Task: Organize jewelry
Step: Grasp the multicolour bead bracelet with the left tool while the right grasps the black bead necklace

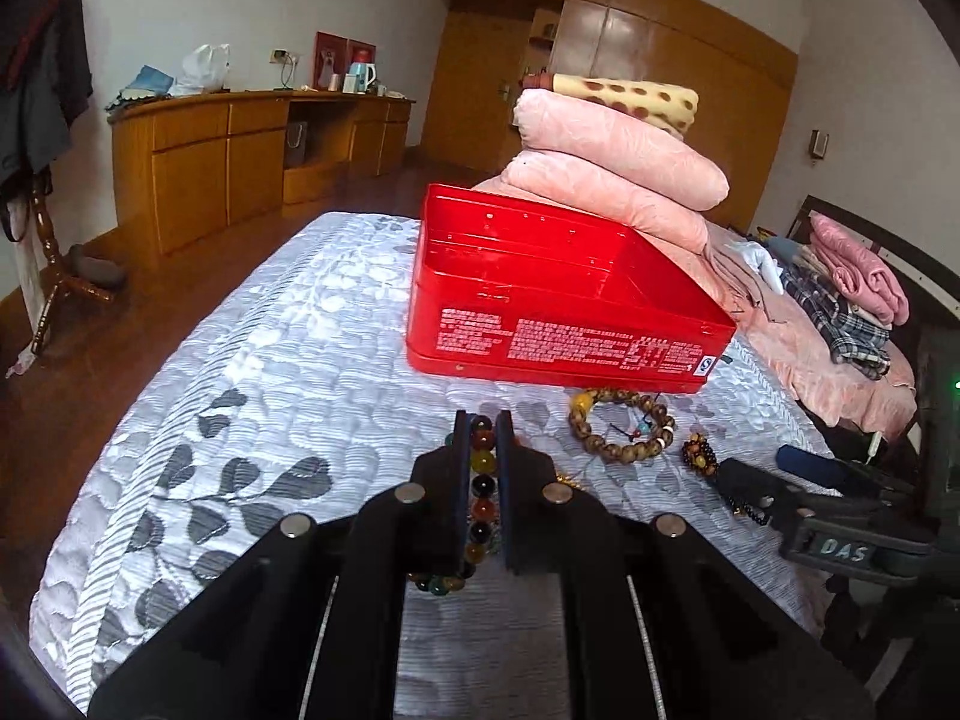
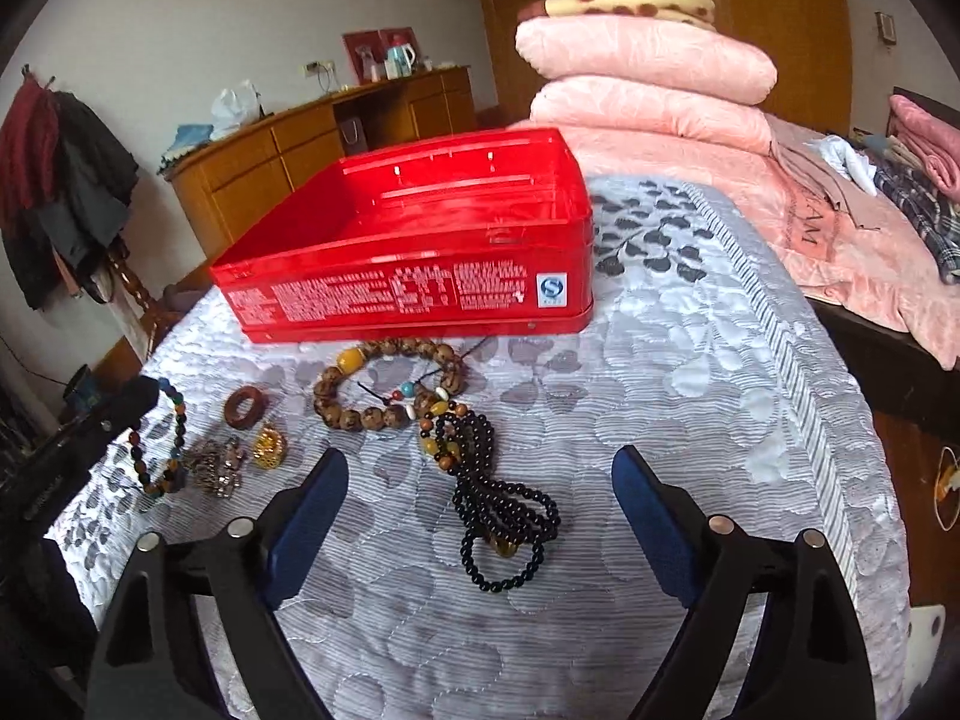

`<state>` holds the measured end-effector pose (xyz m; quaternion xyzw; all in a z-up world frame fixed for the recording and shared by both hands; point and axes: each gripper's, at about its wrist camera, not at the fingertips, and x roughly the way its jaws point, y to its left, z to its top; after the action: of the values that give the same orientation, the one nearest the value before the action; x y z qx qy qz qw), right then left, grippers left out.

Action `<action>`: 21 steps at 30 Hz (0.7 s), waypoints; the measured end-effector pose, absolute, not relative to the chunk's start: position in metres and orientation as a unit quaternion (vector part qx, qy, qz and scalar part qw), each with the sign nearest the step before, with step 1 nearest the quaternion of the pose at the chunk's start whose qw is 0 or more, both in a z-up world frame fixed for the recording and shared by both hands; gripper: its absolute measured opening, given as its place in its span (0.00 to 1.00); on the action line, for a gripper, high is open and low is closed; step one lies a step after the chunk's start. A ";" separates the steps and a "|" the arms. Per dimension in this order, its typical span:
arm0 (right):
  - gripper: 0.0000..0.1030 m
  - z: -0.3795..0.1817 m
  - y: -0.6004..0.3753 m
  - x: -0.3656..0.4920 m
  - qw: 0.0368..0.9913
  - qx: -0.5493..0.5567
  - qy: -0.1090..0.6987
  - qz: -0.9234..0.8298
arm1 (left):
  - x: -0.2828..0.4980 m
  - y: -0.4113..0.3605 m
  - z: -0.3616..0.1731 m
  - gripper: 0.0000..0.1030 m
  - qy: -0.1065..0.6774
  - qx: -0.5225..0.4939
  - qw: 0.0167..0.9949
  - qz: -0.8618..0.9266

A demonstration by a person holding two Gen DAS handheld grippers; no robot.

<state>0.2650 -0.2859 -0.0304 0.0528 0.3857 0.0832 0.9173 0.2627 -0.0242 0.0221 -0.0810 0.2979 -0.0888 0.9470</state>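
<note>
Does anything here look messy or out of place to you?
Mostly the jewelry: bracelets and trinkets lie scattered on the bedspread instead of in the open red tin. The black bead necklace is twisted in a heap, tangled with the brown bead bracelet. Nothing looks broken.

The left gripper [image 1: 483, 420] is pinching a multicoloured bead bracelet [image 1: 482, 495] between its nearly closed fingers [image 1: 461, 480], low over the quilted bed [image 1: 270, 360]. A red tin [image 1: 558, 324] (open, white print along its side) is sitting just ahead, with a brown wooden bead bracelet [image 1: 621, 426] lying near its front edge. The right gripper [image 1: 780, 492] is reaching in at the lower right.
</note>
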 end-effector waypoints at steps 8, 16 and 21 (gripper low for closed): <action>0.70 -0.037 -0.284 0.262 0.908 0.065 0.402 0.100 | 0.267 -0.027 0.019 0.07 0.305 -0.083 0.944 -0.099; 0.59 -0.039 -0.289 0.273 0.903 0.064 0.419 0.072 | 0.267 -0.033 0.015 0.07 0.317 -0.067 0.941 -0.102; 0.40 -0.039 -0.290 0.277 0.904 0.056 0.420 0.062 | 0.267 -0.036 0.012 0.07 0.323 -0.065 0.938 -0.108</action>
<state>0.2768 -0.2900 -0.0392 0.0561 0.4201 0.0618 0.9036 0.2667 -0.0357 0.0115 -0.0648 0.3228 -0.1084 0.9380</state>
